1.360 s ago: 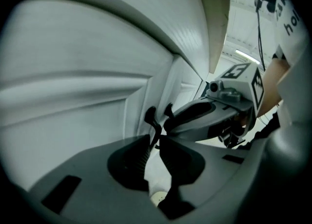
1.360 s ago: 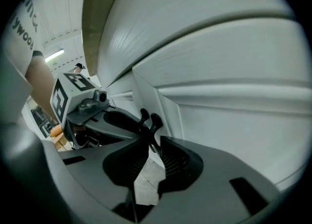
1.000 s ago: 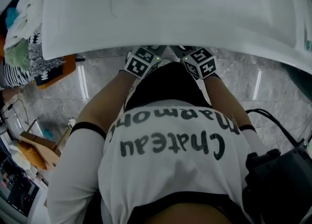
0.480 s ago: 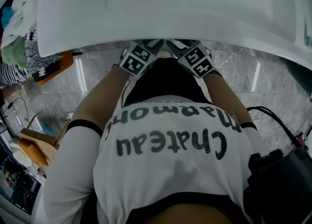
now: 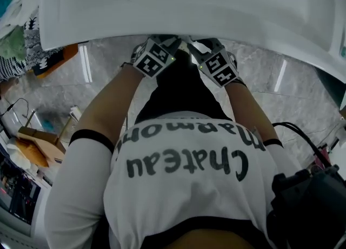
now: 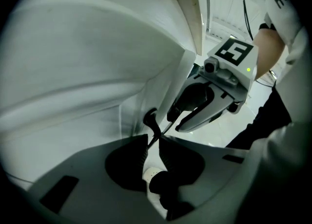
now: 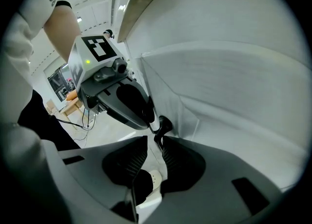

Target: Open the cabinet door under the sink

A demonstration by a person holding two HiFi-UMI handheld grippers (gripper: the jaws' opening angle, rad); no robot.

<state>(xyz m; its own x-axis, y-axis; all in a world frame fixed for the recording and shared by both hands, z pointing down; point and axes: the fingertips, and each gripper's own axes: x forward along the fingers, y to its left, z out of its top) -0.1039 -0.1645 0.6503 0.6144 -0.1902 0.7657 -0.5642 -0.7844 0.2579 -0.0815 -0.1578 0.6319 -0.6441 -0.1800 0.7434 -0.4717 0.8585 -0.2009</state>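
Note:
Two white cabinet doors meet under the sink [image 5: 216,10], each with a small black handle at the meeting edge. In the left gripper view the left door [image 6: 87,86] fills the left side. My left gripper [image 6: 155,142] is shut on the thin stem of its handle [image 6: 150,120]. In the right gripper view the right door [image 7: 229,101] fills the right side. Its handle [image 7: 163,126] stands between the pads of my right gripper [image 7: 155,145], whose jaws have just been opening; a slit shows beside the handle. In the head view only the marker cubes [image 5: 155,58] [image 5: 219,68] show.
The sink's rim overhangs both grippers. A grey marble floor [image 5: 292,96] lies below. Clothes [image 5: 21,47] and wooden pieces [image 5: 38,145] crowd the left side. A black device [image 5: 308,204] with cables [image 5: 303,134] sits at the lower right. The person's torso fills the middle.
Both marker cubes have turned a little and sit slightly closer to the sink rim. The head view has shifted, so the sink covers more of the top.

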